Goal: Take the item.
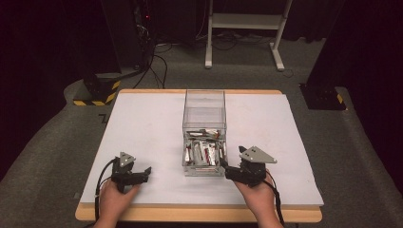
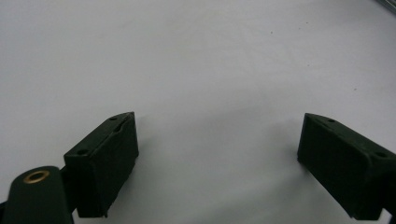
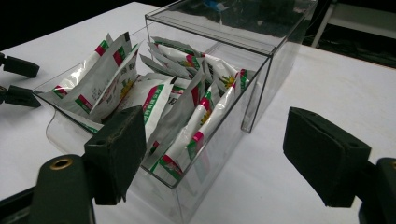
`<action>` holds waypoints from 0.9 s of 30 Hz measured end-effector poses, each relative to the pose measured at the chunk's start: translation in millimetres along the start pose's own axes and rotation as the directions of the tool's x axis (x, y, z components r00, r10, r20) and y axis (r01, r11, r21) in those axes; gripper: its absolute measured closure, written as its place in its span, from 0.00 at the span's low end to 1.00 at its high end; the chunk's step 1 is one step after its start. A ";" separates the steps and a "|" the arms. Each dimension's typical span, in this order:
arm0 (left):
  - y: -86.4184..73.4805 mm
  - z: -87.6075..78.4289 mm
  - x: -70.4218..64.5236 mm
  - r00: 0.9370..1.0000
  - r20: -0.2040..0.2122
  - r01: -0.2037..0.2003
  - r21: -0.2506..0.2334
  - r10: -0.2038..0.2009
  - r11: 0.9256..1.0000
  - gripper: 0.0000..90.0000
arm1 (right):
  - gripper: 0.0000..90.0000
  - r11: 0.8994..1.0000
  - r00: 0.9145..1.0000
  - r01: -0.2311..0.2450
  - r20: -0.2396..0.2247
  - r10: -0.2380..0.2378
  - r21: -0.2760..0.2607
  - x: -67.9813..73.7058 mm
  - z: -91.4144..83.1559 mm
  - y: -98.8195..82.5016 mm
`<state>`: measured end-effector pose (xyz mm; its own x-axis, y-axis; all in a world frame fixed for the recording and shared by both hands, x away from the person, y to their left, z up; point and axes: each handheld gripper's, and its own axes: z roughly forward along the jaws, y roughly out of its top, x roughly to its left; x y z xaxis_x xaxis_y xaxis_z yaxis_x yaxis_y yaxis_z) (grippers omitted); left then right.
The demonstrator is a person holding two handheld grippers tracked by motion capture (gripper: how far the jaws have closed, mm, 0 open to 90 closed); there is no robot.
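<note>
A clear plastic box [image 1: 204, 110] stands mid-table, its near end open and filled with several white sachets [image 1: 204, 153] striped red and green. My right gripper [image 1: 232, 156] rests just right of the box's near corner, open with nothing held. Its own view looks across the box wall [image 3: 224, 140] and the upright sachets [image 3: 187, 98], with the jaws wide apart on either side of that corner. My left gripper [image 1: 146, 174] lies on the table left of the box, open and empty. Its jaws [image 2: 217, 119] spread over bare white surface. It also appears at the right gripper view's far left [image 3: 28, 80].
The white tabletop [image 1: 142, 128] has a wooden front edge [image 1: 190, 213]. Grey carpet surrounds it. A white stand frame [image 1: 244, 28] is behind, a black-and-yellow striped base [image 1: 97, 92] with cables at back left, and a dark base [image 1: 323, 97] at back right.
</note>
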<state>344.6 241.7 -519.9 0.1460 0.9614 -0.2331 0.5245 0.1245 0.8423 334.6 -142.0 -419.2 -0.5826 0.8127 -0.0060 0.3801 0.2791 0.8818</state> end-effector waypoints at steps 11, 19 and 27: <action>0.0 0.0 0.0 1.000 0.000 0.000 0.000 0.000 1.000 0.14 | 0.26 1.000 1.000 -0.009 -0.021 0.009 0.001 10.5 5.3 8.3; 0.0 0.0 0.0 1.000 0.000 0.000 0.000 0.000 1.000 0.14 | 0.33 1.000 0.999 -0.002 -0.033 0.002 -0.016 19.7 5.6 13.5; 0.0 0.0 0.1 1.000 0.000 -0.001 0.000 0.001 1.000 0.14 | 0.42 1.000 0.998 0.012 -0.063 -0.012 0.000 33.8 12.3 15.9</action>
<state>344.6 241.8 -519.9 0.1465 0.9615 -0.2327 0.5247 0.1239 0.8422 329.8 -103.8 -411.2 -0.6314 0.7753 0.0133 0.3732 0.2888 0.8817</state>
